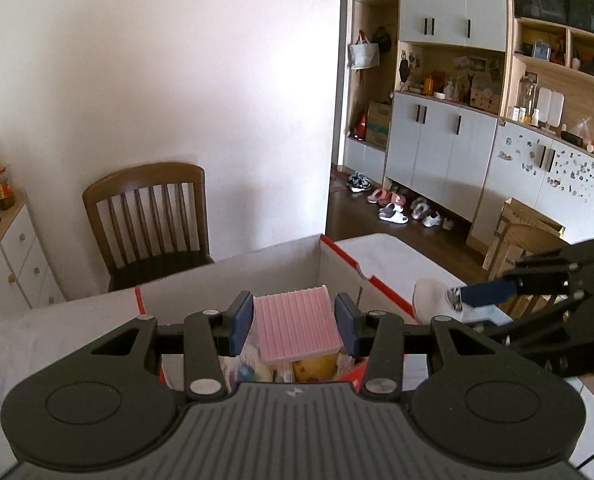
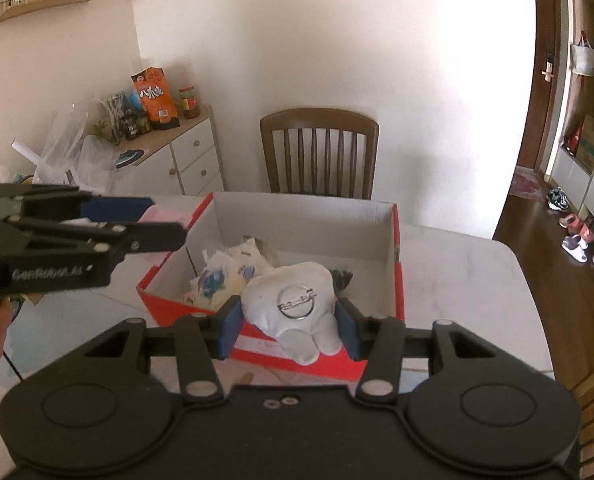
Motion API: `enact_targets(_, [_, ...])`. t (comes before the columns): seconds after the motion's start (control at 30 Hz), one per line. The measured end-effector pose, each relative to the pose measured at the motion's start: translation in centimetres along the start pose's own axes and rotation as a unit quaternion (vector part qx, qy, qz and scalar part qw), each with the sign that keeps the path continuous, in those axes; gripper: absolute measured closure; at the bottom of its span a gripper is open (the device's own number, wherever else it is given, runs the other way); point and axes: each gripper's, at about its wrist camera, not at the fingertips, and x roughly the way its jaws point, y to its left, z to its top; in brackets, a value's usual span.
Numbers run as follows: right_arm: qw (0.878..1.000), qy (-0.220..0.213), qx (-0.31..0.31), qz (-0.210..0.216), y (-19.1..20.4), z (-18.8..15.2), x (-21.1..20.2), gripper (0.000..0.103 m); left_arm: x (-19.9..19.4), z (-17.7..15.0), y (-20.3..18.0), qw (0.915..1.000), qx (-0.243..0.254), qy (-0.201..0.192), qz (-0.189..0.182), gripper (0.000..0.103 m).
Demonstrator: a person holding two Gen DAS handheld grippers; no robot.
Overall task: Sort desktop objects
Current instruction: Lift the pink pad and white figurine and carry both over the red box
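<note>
My left gripper (image 1: 295, 320) is shut on a pink ribbed flat block (image 1: 297, 326) and holds it above the open red and white cardboard box (image 1: 237, 276). My right gripper (image 2: 289, 320) is shut on a white plush badge (image 2: 293, 304) with a metal pin on its back, over the box's near wall (image 2: 297, 352). The box (image 2: 393, 248) holds a blue-flowered packet (image 2: 217, 280) and other small items. The right gripper also shows in the left wrist view (image 1: 457, 300), and the left gripper in the right wrist view (image 2: 165, 220).
The box stands on a white table (image 2: 465, 280). A wooden chair (image 2: 319, 152) stands behind the table against the wall. A white drawer cabinet (image 2: 193, 160) with snack bags and jars is at the left. Shoes line the floor (image 1: 397, 208) by the wall cabinets.
</note>
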Motion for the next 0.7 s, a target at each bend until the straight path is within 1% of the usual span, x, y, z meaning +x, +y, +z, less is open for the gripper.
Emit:
enact_targets(0.2, [1.000, -0.002, 0.003, 0.000, -0.3, 1.1, 1.2, 0.053, 2.2, 1.9, 1.1, 1.0000, 0.006, 0.004, -0.002, 0.059])
enact_targets(0.27, [1.000, 0.000, 0.004, -0.001, -0.4, 1.3, 1.7, 0.053, 3.2, 2.4, 1.5, 0.9999, 0.005, 0.011, -0.009, 0.059])
enact_targets(0.37, [1.000, 0.006, 0.007, -0.002, -0.6, 1.6, 2.9, 0.053, 4.7, 2.5, 1.8, 0.9997, 0.012, 0.017, -0.008, 0.059])
enact_targets(0.47, [1.000, 0.014, 0.007, -0.003, -0.7, 1.9, 4.1, 0.054, 6.4, 2.4, 2.2, 0.9995, 0.007, 0.031, -0.009, 0.059])
enact_targets(0.7, [0.999, 0.027, 0.014, -0.021, -1.5, 1.6, 7.1, 0.053, 10.3, 2.8, 3.4, 0.9985, 0.005, 0.053, -0.011, 0.059])
